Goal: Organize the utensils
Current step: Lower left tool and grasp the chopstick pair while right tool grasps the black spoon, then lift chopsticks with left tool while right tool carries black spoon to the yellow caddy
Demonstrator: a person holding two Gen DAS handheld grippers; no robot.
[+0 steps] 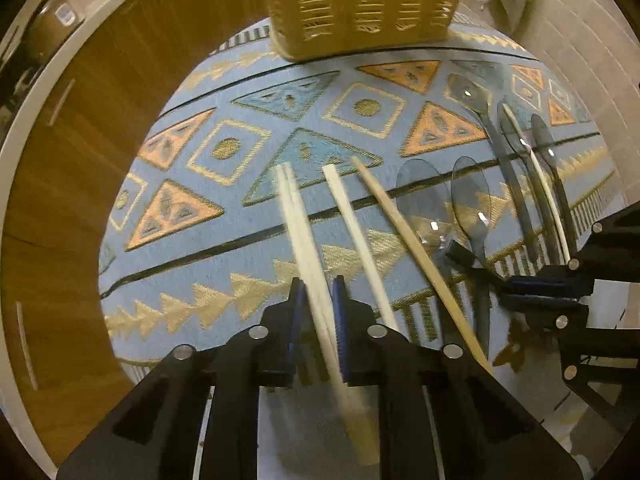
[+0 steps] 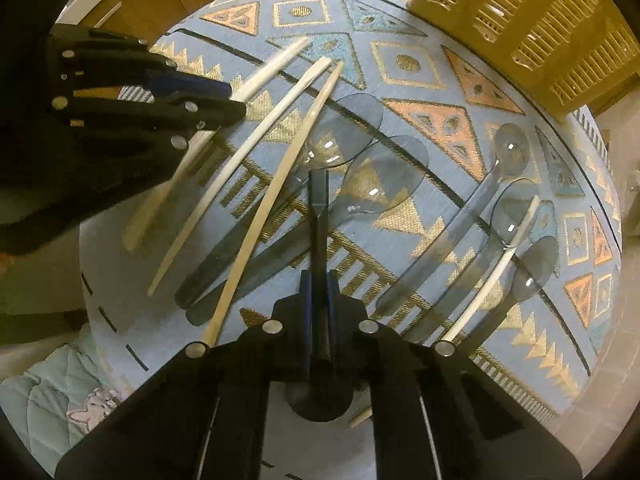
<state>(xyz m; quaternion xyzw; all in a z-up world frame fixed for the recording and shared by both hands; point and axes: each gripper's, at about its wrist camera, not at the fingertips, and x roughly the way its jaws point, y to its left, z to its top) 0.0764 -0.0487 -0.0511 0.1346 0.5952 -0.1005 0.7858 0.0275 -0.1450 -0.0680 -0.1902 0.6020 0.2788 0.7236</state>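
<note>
My left gripper (image 1: 318,290) is shut on a pale chopstick pair (image 1: 298,216), held over the blue patterned cloth (image 1: 224,240); it also shows in the right wrist view (image 2: 224,96). My right gripper (image 2: 319,280) is shut on a dark spoon handle (image 2: 319,200); it also shows in the left wrist view (image 1: 460,254). Two loose chopsticks (image 1: 352,220) (image 1: 404,232) lie beside. Two large clear spoons (image 2: 348,132) (image 2: 392,172) and several smaller clear spoons (image 2: 508,152) lie on the cloth, with one chopstick (image 2: 500,264) across them. A yellow slotted basket (image 1: 360,4) stands at the far edge.
The cloth covers a round table with a wooden floor (image 1: 60,160) to the left. A tiled wall (image 1: 580,32) is at the right. A quilted blanket (image 2: 44,400) lies below the table's near edge.
</note>
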